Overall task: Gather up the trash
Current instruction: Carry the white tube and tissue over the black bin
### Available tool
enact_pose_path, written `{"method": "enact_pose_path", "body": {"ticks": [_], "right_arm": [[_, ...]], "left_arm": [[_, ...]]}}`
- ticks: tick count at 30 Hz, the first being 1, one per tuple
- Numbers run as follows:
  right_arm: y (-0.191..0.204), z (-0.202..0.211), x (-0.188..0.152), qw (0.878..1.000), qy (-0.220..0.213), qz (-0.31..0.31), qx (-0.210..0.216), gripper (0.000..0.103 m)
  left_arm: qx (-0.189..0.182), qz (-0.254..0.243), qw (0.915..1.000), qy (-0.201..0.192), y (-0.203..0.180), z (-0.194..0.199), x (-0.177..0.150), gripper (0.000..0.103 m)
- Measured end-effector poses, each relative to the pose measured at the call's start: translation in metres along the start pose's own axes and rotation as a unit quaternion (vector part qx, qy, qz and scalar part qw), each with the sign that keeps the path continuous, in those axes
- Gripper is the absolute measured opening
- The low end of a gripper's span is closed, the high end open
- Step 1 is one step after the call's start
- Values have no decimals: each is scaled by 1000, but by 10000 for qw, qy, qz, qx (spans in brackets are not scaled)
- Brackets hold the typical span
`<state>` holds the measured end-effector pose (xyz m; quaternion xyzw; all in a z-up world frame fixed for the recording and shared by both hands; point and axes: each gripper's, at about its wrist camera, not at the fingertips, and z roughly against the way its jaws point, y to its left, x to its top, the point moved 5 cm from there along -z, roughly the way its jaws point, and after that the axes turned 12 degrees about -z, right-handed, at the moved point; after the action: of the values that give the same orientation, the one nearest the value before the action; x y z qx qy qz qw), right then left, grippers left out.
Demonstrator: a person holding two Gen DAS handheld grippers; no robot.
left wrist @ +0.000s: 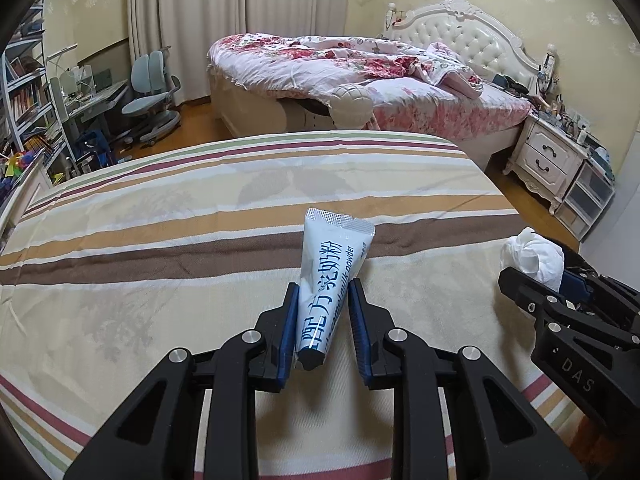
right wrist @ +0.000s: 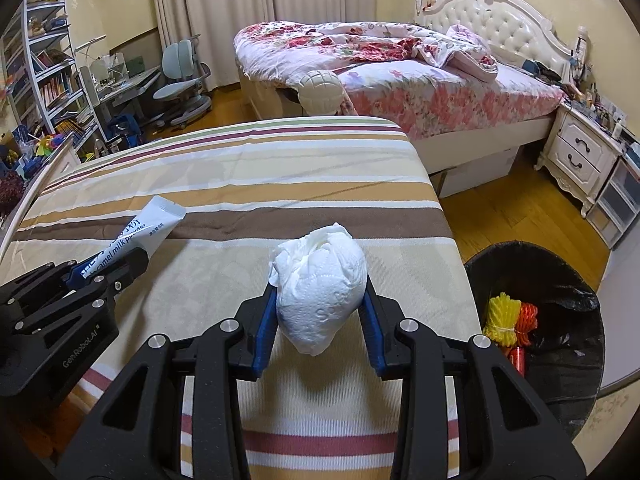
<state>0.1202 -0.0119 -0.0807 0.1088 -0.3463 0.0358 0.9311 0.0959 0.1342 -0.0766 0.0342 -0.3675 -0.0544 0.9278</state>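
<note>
A white milk powder sachet [left wrist: 329,280] with blue lettering stands tilted between the blue pads of my left gripper [left wrist: 323,288], which is shut on its lower half above the striped bed cover [left wrist: 160,248]. From the right wrist view the same sachet [right wrist: 140,228] sticks out of the left gripper [right wrist: 116,270] at the left. My right gripper [right wrist: 320,292] is shut on a crumpled white paper ball [right wrist: 320,288], held above the cover. In the left wrist view that paper ball [left wrist: 532,256] shows at the right edge.
A black-lined trash bin [right wrist: 560,280] stands on the wooden floor right of the bed, with yellow and orange net bags [right wrist: 508,318] and a red can inside. Beyond lie a floral bed [right wrist: 400,80], a nightstand [right wrist: 580,156], a desk chair [right wrist: 180,76] and bookshelves [right wrist: 40,68].
</note>
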Motion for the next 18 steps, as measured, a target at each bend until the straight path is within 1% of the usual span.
{"method": "enact_pose_path", "body": {"ticks": [10,18], "right_arm": [[-11,39,-22,9997,-231,-77,43,36],[-35,68,-33,9987,-444,-256,-69,36]], "left_arm": [[-105,11,9996,-275,-18,30,-9,26],[-244,-104,9983,-517,-44,49,-11,26]]}}
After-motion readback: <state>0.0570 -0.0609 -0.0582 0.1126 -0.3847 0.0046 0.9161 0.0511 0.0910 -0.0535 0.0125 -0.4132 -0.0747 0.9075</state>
